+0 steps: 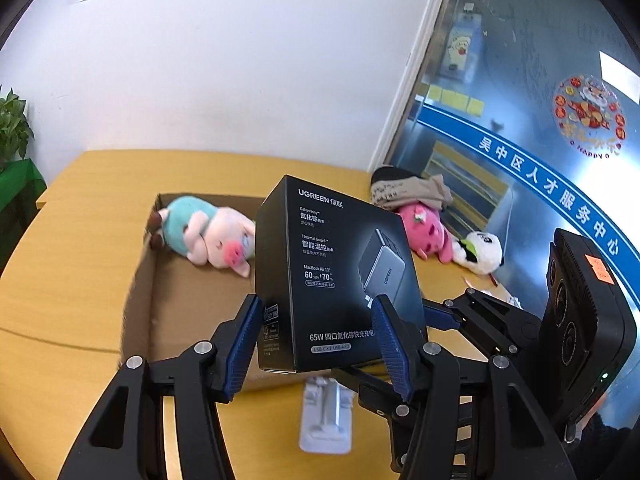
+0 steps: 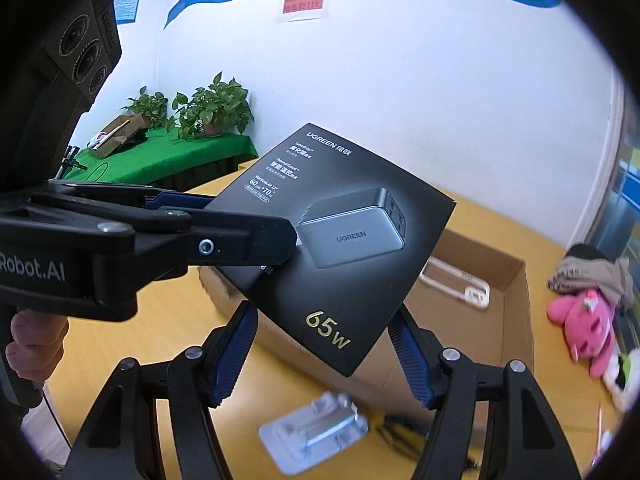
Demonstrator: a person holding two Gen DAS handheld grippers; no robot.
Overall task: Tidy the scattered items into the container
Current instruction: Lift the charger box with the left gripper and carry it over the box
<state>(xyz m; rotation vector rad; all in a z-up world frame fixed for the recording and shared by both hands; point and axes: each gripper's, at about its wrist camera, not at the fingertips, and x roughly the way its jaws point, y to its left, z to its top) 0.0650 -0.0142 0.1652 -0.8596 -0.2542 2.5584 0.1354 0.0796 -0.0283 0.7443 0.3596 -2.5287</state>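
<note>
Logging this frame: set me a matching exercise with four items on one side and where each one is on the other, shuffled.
Items:
1. UGREEN charger box
2. pig plush
3. pink plush
4. clear plastic tray

Places:
A. on the table, on the camera's side of the cardboard box
B. lying inside the cardboard box
C. lifted clear of the table
D. on the table, next to the panda plush

Pairs: 1-C, 2-B, 3-D, 4-A
</note>
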